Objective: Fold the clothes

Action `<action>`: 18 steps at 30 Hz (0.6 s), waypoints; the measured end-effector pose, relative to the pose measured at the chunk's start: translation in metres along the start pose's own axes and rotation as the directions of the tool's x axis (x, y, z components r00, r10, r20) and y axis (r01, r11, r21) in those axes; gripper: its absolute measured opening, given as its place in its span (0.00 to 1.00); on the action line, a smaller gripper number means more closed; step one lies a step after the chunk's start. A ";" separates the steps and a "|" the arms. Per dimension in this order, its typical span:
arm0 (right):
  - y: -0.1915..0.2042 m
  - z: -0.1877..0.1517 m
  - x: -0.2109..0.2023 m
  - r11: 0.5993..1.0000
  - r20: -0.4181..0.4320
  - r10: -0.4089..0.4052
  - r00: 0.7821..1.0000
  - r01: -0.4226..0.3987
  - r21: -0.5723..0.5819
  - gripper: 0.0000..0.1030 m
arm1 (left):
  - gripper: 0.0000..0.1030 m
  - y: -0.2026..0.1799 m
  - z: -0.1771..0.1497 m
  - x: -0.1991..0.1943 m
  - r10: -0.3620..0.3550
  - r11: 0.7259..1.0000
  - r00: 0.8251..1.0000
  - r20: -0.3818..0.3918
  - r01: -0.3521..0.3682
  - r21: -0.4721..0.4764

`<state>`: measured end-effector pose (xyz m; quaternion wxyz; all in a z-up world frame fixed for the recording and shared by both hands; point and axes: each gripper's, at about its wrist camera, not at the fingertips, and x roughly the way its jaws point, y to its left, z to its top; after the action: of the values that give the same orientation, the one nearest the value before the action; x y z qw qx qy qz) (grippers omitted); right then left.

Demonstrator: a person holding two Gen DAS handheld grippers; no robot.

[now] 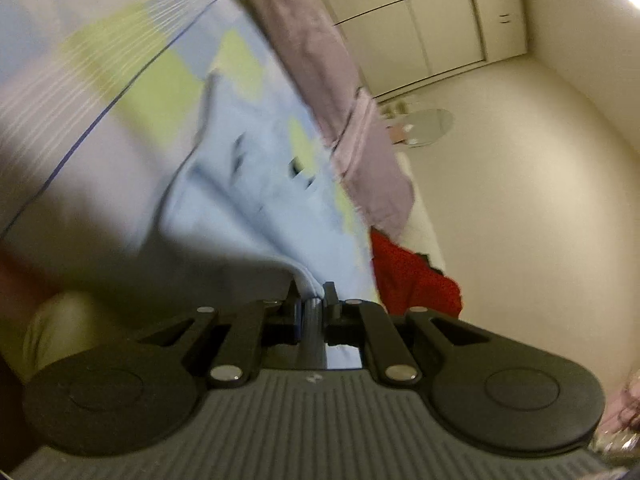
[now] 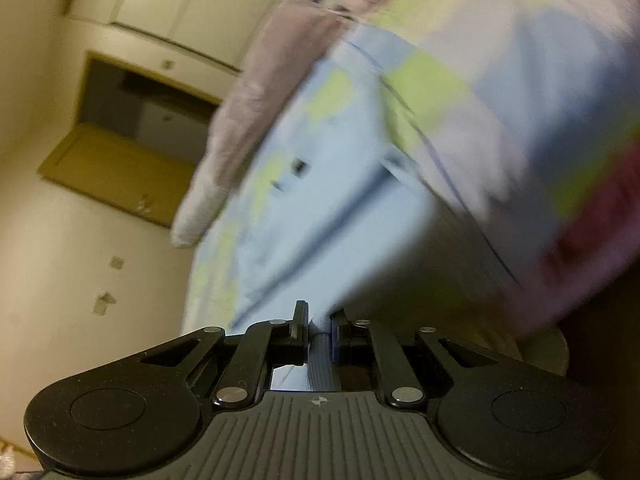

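Left gripper (image 1: 311,295) and right gripper (image 2: 319,319) each pinch the blue garment's (image 1: 256,184) edge.

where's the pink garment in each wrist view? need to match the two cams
Left wrist: the pink garment runs as a diagonal band from top centre down to mid-right, ending above a red cloth.
Right wrist: the pink garment runs from top centre down to mid-left.
Shared landmark: the light blue garment, pinched in both the left claw and the right claw.
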<state>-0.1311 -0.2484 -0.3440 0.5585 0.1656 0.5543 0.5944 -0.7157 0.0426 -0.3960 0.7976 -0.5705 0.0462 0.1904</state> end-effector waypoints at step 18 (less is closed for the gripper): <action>-0.056 0.159 0.151 0.998 0.239 -0.030 0.971 0.015 0.061 0.74 | 0.31 0.052 0.157 0.117 0.198 0.976 0.969 0.151 -0.209 0.063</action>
<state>-0.0229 -0.0586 -0.4020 0.6229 0.2463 0.5019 0.5471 -0.6485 0.2315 -0.4222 0.7969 -0.5158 0.0544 0.3098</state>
